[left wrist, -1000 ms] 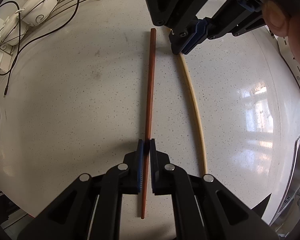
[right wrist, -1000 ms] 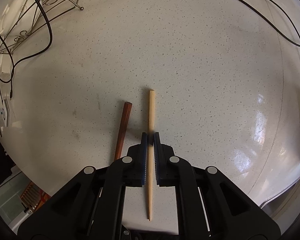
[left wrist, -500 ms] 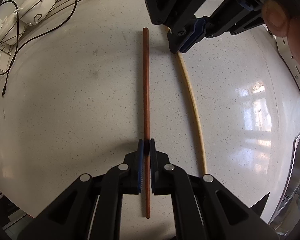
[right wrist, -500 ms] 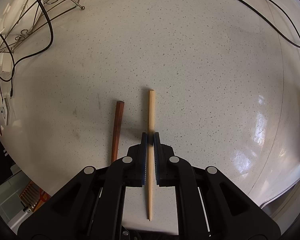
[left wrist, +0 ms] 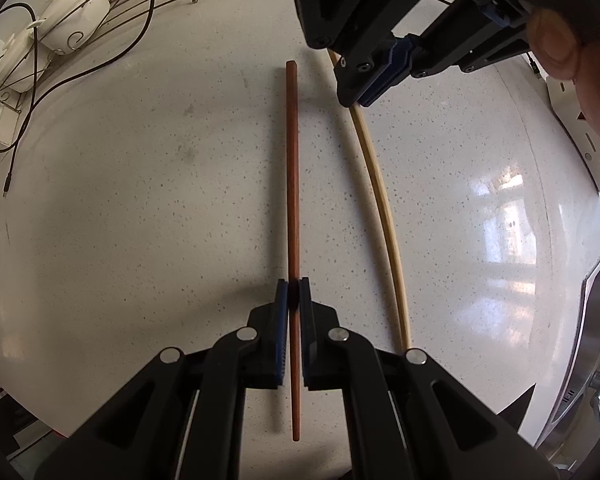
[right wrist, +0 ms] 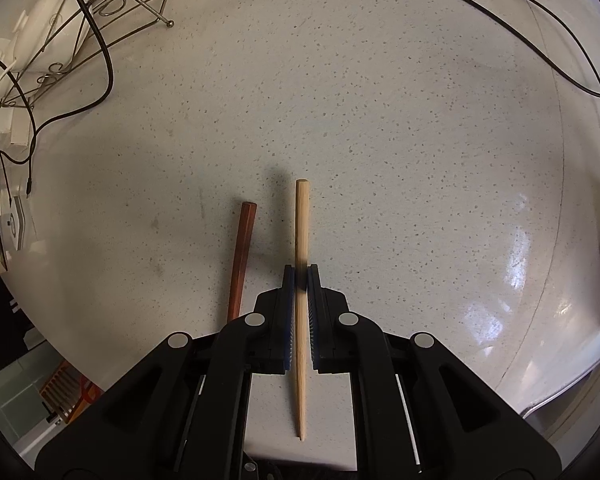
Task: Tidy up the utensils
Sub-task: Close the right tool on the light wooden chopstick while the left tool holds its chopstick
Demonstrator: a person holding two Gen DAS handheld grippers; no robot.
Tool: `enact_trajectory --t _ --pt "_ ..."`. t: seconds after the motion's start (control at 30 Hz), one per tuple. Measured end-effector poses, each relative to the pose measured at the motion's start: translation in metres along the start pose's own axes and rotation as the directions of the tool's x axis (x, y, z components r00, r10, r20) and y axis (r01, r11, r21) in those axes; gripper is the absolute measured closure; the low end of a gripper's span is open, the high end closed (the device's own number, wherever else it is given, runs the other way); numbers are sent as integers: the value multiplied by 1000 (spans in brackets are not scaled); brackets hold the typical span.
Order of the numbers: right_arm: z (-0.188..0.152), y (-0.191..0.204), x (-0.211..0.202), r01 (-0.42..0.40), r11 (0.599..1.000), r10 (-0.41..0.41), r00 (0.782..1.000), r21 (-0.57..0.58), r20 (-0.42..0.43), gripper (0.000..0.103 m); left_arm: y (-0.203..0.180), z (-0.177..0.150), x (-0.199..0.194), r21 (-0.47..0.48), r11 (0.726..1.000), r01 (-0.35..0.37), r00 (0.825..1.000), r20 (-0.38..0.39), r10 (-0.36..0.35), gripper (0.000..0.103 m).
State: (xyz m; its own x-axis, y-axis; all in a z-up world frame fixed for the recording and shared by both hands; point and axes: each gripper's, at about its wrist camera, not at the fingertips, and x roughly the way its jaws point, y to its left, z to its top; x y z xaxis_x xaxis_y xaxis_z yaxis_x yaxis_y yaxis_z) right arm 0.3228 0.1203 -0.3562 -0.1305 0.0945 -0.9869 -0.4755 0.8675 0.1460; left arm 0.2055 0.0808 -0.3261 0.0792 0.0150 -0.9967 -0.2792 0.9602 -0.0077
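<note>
The left gripper is clamped on the reddish-brown chopstick, which lies along the speckled surface. Just right of it, the right gripper pinches the pale chopstick.

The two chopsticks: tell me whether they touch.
Apart. The left wrist view shows bare counter between the reddish-brown chopstick and the pale chopstick along their whole length.

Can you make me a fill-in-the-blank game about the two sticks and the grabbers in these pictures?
1. The left gripper is shut on the ____ chopstick.
2. The right gripper is shut on the ____ chopstick.
3. Both chopsticks lie above a speckled white ____.
4. White dishes sit in a wire ____.

Missing words: reddish-brown; pale wooden; countertop; rack
</note>
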Motion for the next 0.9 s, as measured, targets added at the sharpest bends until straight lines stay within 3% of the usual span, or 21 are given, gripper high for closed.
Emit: enact_trajectory --t 0.6,0.9 --pt "-8 -15 -23 4 1000 -6 999 24 46 97 15 -8 -6 -2 1000 23 999 31 -23 98" --pt "-14 -23 -23 -6 999 4 999 45 47 97 28 -5 4 -7 999 39 999 -2 -39 98"
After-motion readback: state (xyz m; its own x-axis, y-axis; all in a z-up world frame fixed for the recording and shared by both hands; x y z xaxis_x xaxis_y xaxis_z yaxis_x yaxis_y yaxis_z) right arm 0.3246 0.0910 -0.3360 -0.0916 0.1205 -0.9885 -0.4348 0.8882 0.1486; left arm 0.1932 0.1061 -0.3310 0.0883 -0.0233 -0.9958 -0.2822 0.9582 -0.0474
